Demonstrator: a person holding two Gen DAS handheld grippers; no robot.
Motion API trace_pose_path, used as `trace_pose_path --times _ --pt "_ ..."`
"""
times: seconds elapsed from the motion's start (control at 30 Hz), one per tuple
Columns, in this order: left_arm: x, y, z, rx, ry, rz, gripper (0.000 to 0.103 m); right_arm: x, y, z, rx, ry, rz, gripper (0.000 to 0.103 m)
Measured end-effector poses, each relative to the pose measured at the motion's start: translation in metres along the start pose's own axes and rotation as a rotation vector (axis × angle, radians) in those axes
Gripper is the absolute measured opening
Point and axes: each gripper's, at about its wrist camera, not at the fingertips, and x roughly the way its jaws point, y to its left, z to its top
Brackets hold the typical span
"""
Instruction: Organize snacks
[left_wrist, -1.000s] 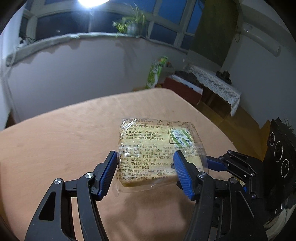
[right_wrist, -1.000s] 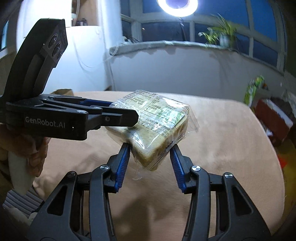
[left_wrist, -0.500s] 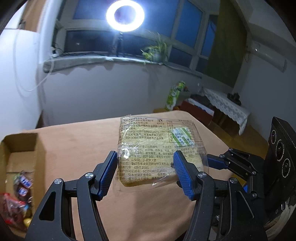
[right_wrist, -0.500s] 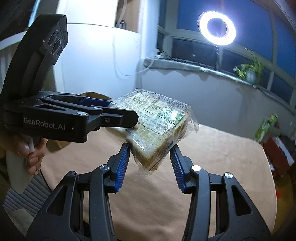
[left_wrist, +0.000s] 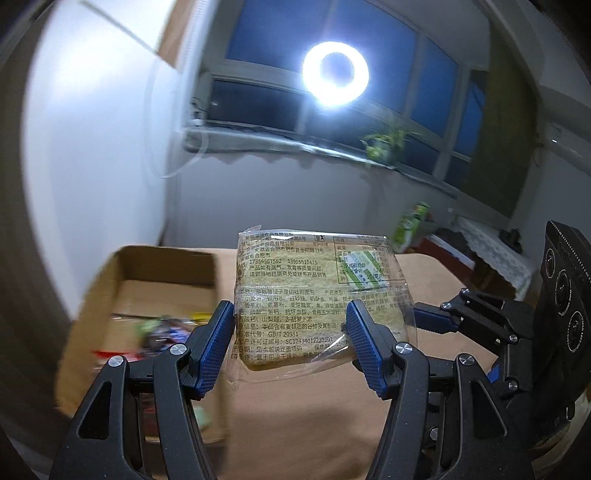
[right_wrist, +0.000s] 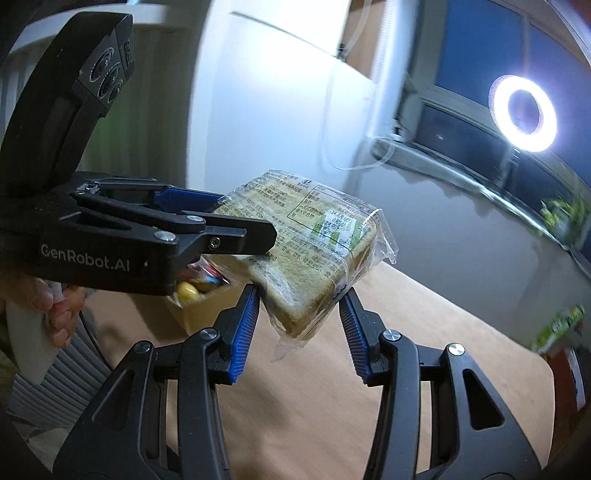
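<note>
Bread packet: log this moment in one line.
bread packet: airborne | left gripper: shut on it | right gripper: shut on it | cardboard box: open, holds snacks, left of packet

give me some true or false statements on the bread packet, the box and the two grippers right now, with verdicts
1. Both the left gripper and the right gripper hold the bread packet. True.
2. The bread packet lies flat on the table. False: it is held up in the air above it.
3. The cardboard box already has snacks in it. True.
4. The bread's wrapper is opaque foil. False: it is clear plastic with printed text.
5. The ring light is switched off. False: it glows brightly.
</note>
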Motion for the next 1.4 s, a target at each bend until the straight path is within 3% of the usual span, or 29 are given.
trace_pose_path --times 0.17,0.5,0.9,1.0,1.07,1.23,1.33,1.4 --pt "-0.014 0.036 0.001 -0.014 -0.022 0.076 0.062 0.03 0.024 0.021 -0.04 -0.012 0.053 0.047" --pt "-0.018 0.083 0.003 -0.054 -0.036 0.137 0.062 0.073 0.046 0.047 -0.077 -0.01 0.109 0.047" --pt "-0.012 0.105 -0.004 -0.069 -0.007 0.166 0.062 0.093 0.052 0.04 -0.099 0.04 0.121 0.047" --pt "-0.005 0.106 -0.009 -0.062 0.029 0.253 0.068 0.098 0.05 0.034 -0.096 0.065 0.099 0.048" --pt "-0.011 0.1 -0.01 -0.051 0.021 0.3 0.077 0.092 0.047 0.032 -0.083 0.049 0.089 0.054" --pt "-0.033 0.088 -0.006 -0.016 -0.028 0.354 0.08 0.076 0.039 0.03 -0.053 0.009 0.063 0.06" --pt "-0.045 0.085 -0.005 -0.007 -0.043 0.369 0.08 0.066 0.036 0.025 -0.043 -0.006 0.049 0.079" --pt "-0.048 0.082 -0.003 -0.007 -0.048 0.377 0.08 0.057 0.032 0.02 -0.03 -0.018 0.028 0.084"
